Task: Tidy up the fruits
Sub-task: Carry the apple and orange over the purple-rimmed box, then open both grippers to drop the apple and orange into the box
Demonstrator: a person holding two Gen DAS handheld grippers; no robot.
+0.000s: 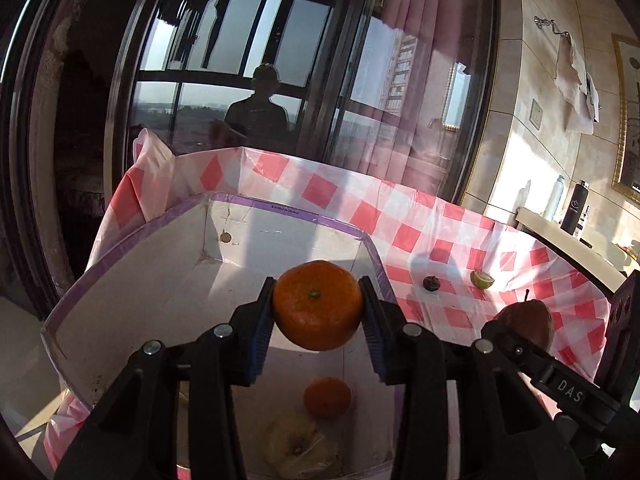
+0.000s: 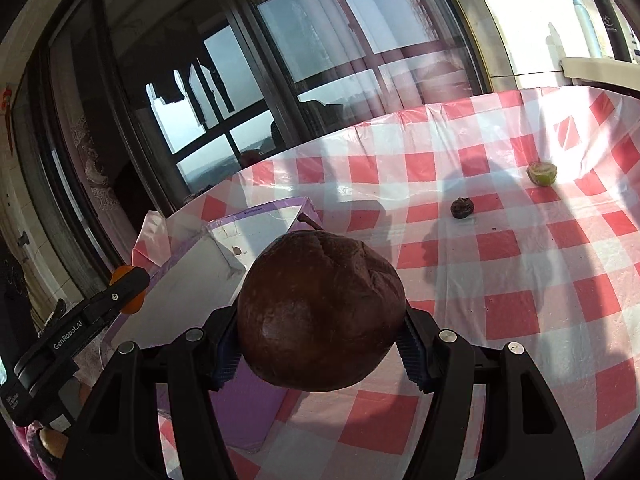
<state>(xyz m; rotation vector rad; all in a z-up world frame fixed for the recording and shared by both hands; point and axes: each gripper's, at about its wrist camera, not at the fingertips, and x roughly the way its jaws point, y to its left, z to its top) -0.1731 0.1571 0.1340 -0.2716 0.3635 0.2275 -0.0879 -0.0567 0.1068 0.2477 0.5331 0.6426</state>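
Observation:
My left gripper is shut on an orange mandarin and holds it over a white cardboard box with purple-taped rims. Inside the box lie another mandarin and a pale yellowish fruit. My right gripper is shut on a large dark brown pear with a stem, held just right of the box. The pear and the right gripper's arm show in the left wrist view; the left gripper shows at left in the right wrist view.
On the red-and-white checked tablecloth lie a small dark shrivelled fruit and a cut green lime piece. Both also show in the left wrist view, the dark fruit and lime. Windows stand behind; bottles on a shelf at right.

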